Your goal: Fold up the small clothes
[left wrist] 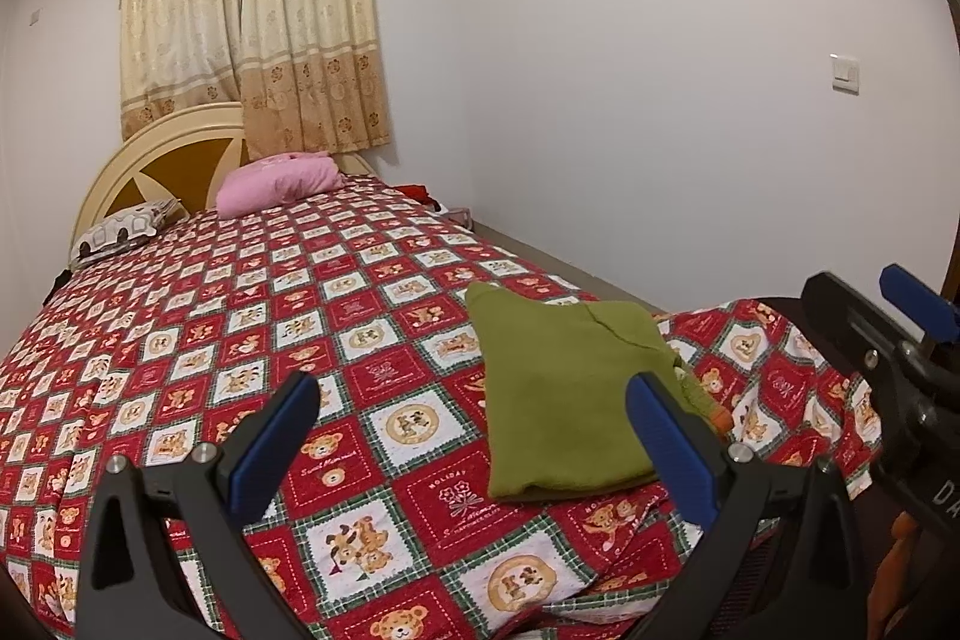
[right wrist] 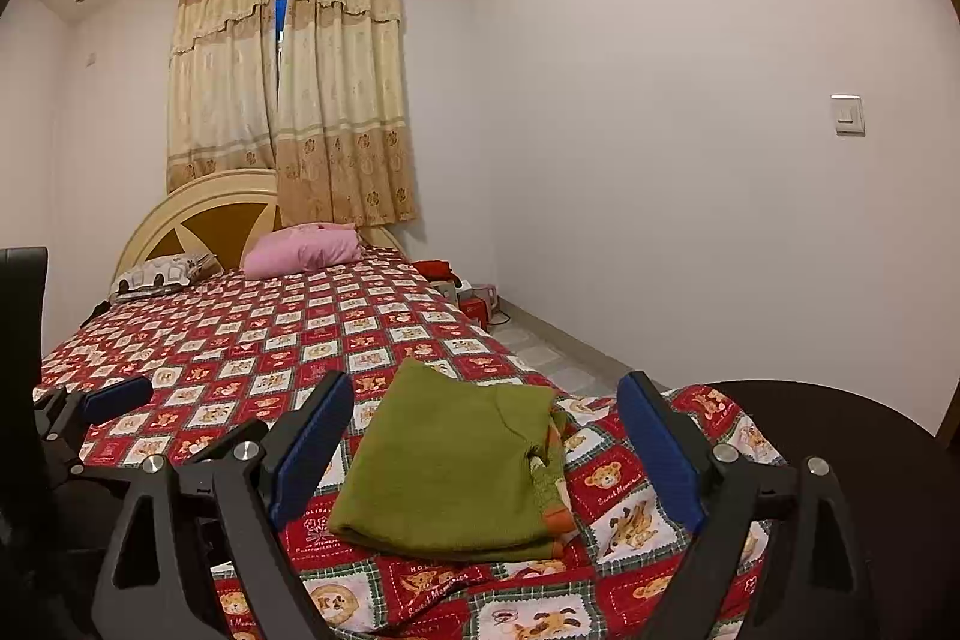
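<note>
A small green garment (left wrist: 558, 394) lies folded into a flat rectangle on the red patchwork bedspread (left wrist: 300, 316) near the foot of the bed. An orange trim pokes out at its right edge (right wrist: 555, 514). My left gripper (left wrist: 474, 400) is open and empty, held above the bed just left of the garment. My right gripper (right wrist: 486, 400) is open and empty, with the garment (right wrist: 456, 466) between its spread fingers, lifted clear of it. The right gripper also shows at the right edge of the left wrist view (left wrist: 888, 334), and the left gripper at the left edge of the right wrist view (right wrist: 108, 400).
A pink pillow (left wrist: 276, 184) and a patterned pillow (left wrist: 120, 232) lie by the cream headboard (left wrist: 162, 154). A white wall runs along the right, with a narrow floor strip (right wrist: 540, 346) and small red items (right wrist: 474, 304) beside the bed. A dark round surface (right wrist: 852, 448) sits at lower right.
</note>
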A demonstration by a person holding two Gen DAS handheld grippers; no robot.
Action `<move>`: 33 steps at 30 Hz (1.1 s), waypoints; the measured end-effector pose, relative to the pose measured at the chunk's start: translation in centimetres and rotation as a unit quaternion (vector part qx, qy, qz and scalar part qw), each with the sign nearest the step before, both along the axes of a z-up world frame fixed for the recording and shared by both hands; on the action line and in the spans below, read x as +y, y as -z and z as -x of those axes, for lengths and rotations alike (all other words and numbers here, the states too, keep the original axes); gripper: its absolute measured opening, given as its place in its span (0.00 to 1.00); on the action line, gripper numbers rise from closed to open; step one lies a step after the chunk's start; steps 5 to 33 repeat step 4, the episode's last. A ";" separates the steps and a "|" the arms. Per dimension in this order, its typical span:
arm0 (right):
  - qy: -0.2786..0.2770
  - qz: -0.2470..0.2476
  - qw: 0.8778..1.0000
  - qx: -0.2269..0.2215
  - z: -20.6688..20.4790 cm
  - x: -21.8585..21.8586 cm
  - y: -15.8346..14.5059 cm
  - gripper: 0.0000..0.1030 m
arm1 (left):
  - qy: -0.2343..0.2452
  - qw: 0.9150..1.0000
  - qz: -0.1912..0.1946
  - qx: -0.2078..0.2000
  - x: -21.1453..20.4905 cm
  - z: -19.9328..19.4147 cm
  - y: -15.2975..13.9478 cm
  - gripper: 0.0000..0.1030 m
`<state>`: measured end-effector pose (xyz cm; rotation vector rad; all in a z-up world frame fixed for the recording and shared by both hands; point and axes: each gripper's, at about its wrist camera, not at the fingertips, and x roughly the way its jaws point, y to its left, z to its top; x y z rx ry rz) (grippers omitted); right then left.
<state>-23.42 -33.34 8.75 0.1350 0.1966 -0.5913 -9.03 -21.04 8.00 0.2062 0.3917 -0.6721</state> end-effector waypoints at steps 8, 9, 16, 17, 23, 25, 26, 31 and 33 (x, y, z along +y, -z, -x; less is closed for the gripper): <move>0.002 -0.001 1.000 0.001 -0.1 -0.2 0.0 0.87 | -0.004 1.000 0.000 0.010 0.3 -0.6 0.1 1.00; 0.002 -0.001 1.000 0.001 -0.1 -0.2 0.0 0.87 | -0.004 1.000 0.000 0.010 0.3 -0.6 0.1 1.00; 0.002 -0.001 1.000 0.001 -0.1 -0.2 0.0 0.87 | -0.004 1.000 0.000 0.010 0.3 -0.6 0.1 1.00; 0.002 -0.001 1.000 0.001 -0.1 -0.2 0.0 0.87 | -0.004 1.000 0.000 0.010 0.3 -0.6 0.1 1.00; 0.002 -0.001 1.000 0.001 -0.1 -0.2 0.0 0.87 | -0.004 1.000 0.000 0.010 0.3 -0.6 0.1 1.00; 0.002 -0.001 1.000 0.001 -0.1 -0.2 0.0 0.87 | -0.004 1.000 0.000 0.010 0.3 -0.6 0.1 1.00; 0.002 -0.001 1.000 0.001 -0.1 -0.2 0.0 0.87 | -0.004 1.000 0.000 0.010 0.3 -0.6 0.1 1.00; 0.002 -0.001 1.000 0.001 -0.1 -0.2 0.0 0.87 | -0.004 1.000 0.000 0.010 0.3 -0.6 0.1 1.00; 0.002 -0.001 1.000 0.001 -0.1 -0.2 0.0 0.87 | -0.004 1.000 0.000 0.010 0.3 -0.6 0.1 1.00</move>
